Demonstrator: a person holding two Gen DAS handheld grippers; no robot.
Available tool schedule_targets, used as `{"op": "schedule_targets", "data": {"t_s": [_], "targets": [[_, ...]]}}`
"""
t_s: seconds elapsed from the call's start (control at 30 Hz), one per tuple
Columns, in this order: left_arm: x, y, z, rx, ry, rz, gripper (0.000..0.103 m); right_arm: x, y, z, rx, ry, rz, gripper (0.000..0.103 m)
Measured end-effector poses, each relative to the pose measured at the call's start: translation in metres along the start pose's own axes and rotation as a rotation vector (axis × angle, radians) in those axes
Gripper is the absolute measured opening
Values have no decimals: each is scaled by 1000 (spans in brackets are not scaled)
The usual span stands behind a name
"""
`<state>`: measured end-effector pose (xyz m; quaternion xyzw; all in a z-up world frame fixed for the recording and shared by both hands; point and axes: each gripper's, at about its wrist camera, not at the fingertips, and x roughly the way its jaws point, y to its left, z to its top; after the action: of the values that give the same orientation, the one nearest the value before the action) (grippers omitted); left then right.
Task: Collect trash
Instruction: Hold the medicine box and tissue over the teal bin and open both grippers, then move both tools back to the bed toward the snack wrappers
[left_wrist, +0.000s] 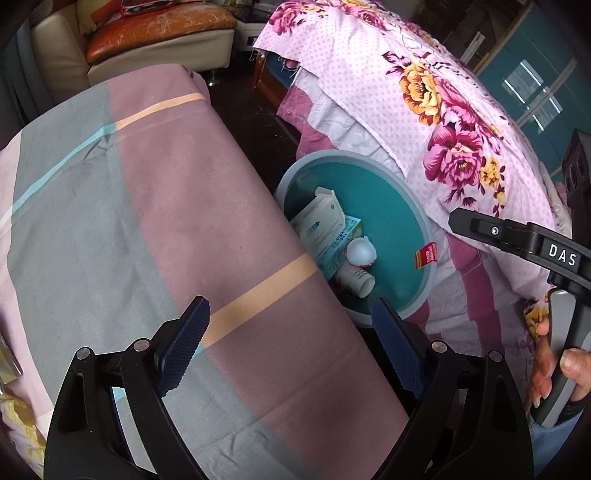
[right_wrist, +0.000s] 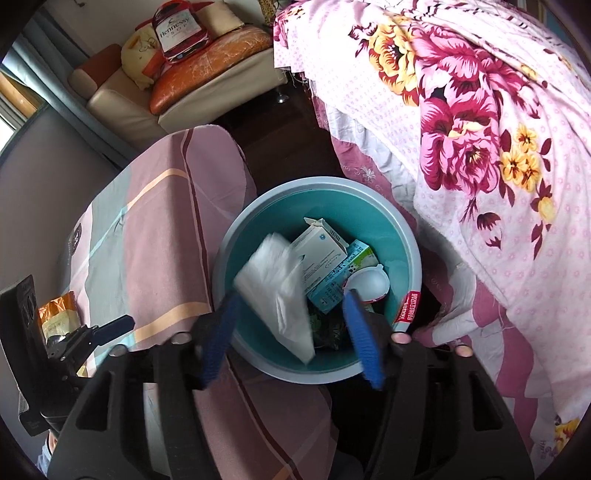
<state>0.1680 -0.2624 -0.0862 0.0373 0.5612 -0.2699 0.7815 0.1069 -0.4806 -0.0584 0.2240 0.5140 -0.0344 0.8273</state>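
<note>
Right tongs (right_wrist: 291, 332) are spread over the bin (right_wrist: 412, 240), with a blurred white wad (right_wrist: 280, 291), probably tissue, seen between the pads but apparently not pinched. Left tongs (left_wrist: 291, 347) are spread too, nothing between them, held above the striped tabletop (left_wrist: 147, 206). Cartons (right_wrist: 325, 254), a cup (right_wrist: 369, 282) and a tube (left_wrist: 356, 278) are piled in the bin, which is wedged between tabletop and bed (right_wrist: 480, 147).

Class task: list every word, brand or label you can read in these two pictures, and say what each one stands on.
"Hennessy": label of the bottle-shaped cushion on the cream sofa.
"DAS": black arm of the right gripper.
Printing on the white cartons and the red label on the teal plastic bin: too small to read.
</note>
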Motion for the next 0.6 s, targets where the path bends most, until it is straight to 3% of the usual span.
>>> {"op": "schedule_targets", "data": {"t_s": [0.1,0.6], "targets": [[-5,6,-6,-11,-6,2,90,-2,4,-1,1,7,-6,72],[-63,70,-51,-121,-80,33,90,-9,67,-18,-125,38,8,76]]}}
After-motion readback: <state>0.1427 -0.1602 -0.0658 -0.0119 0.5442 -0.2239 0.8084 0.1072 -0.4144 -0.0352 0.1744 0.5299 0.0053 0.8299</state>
